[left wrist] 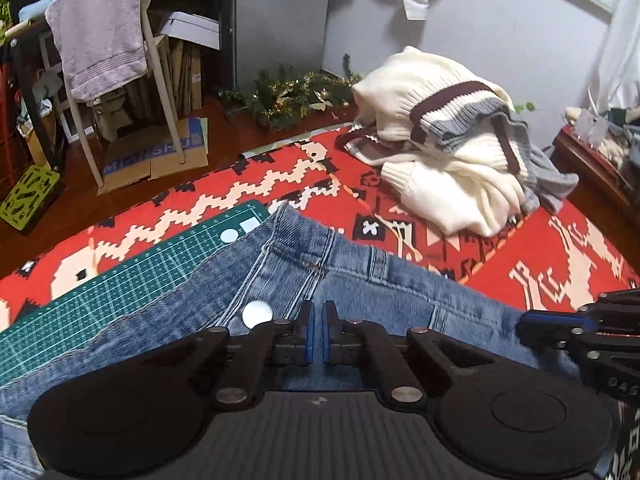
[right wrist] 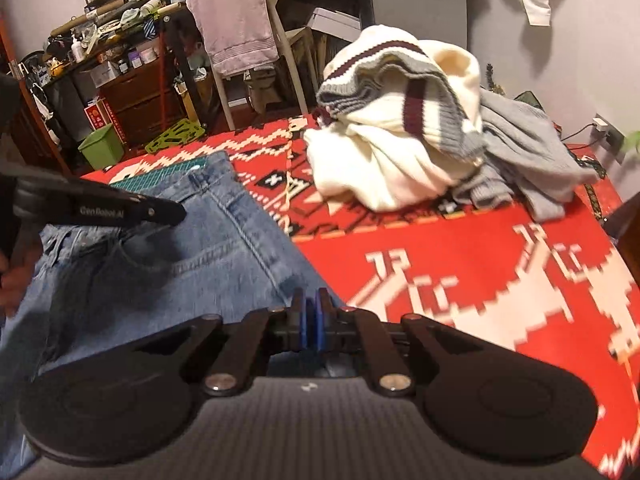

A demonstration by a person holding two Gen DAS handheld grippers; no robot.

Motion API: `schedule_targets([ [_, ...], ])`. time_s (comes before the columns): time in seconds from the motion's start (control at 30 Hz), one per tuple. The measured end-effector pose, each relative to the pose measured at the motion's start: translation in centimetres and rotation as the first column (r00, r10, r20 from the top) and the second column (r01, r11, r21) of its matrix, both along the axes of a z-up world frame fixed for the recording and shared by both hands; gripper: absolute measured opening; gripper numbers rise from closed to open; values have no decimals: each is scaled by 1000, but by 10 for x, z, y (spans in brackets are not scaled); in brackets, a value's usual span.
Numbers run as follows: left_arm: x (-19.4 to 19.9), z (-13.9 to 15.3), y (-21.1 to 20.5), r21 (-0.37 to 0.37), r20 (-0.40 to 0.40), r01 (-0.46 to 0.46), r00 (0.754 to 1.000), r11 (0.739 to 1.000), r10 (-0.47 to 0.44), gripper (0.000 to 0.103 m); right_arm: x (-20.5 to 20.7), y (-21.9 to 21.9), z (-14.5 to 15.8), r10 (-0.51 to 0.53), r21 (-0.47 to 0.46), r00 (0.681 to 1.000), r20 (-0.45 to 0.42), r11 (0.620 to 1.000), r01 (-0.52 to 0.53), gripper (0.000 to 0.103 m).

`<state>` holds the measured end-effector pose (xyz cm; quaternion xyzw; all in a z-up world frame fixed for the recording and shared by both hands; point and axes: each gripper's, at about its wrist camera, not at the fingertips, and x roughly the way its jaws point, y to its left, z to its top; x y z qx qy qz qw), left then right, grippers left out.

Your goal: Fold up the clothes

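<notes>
Cluttered room, grey wall, surface covered by a red patterned cloth [left wrist: 520, 240] with white and black motifs; whether it is a desk or a bed underneath, cannot tell. A green cutting mat [left wrist: 100, 292] lies on the cloth at the left. Blue jeans [left wrist: 360, 280] lie spread flat, partly over the mat, waistband end toward the far side, with a belt loop and seams visible. Left gripper [left wrist: 319, 320] sits low over the jeans, blue pads nearly together with a thin gap; denim shows behind the gap, but whether any fabric is pinched, cannot tell. Right gripper [right wrist: 311, 316] sits at the right edge of the jeans [right wrist: 160, 272], pads pressed close; whether it holds cloth is also unclear. In the left wrist view the right gripper's fingers [left wrist: 560, 326] come in from the right edge, over the denim. Behind the jeans, well apart, a heap of clothes: a cream knit sweater [right wrist: 384, 152] with maroon and grey stripes, and a grey garment [right wrist: 532, 160] beside it. In the background, a chair with a lilac towel [left wrist: 100, 28] draped over its back, and a cardboard box [left wrist: 160, 152] on the floor.
</notes>
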<state>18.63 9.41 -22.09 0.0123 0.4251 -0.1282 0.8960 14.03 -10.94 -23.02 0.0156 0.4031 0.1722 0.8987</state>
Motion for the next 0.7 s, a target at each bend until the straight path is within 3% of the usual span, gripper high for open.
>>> schedule_targets([
  [0.43,32,-6,-22,-19,23,47,999,999,-47,4,53,64,-9,66,3,997,47,998,-66,5],
  [0.7,51,-8,-30,3,16,67,998,998,-67,3,72,67,-12,51,21,998,46,998,-52,1],
])
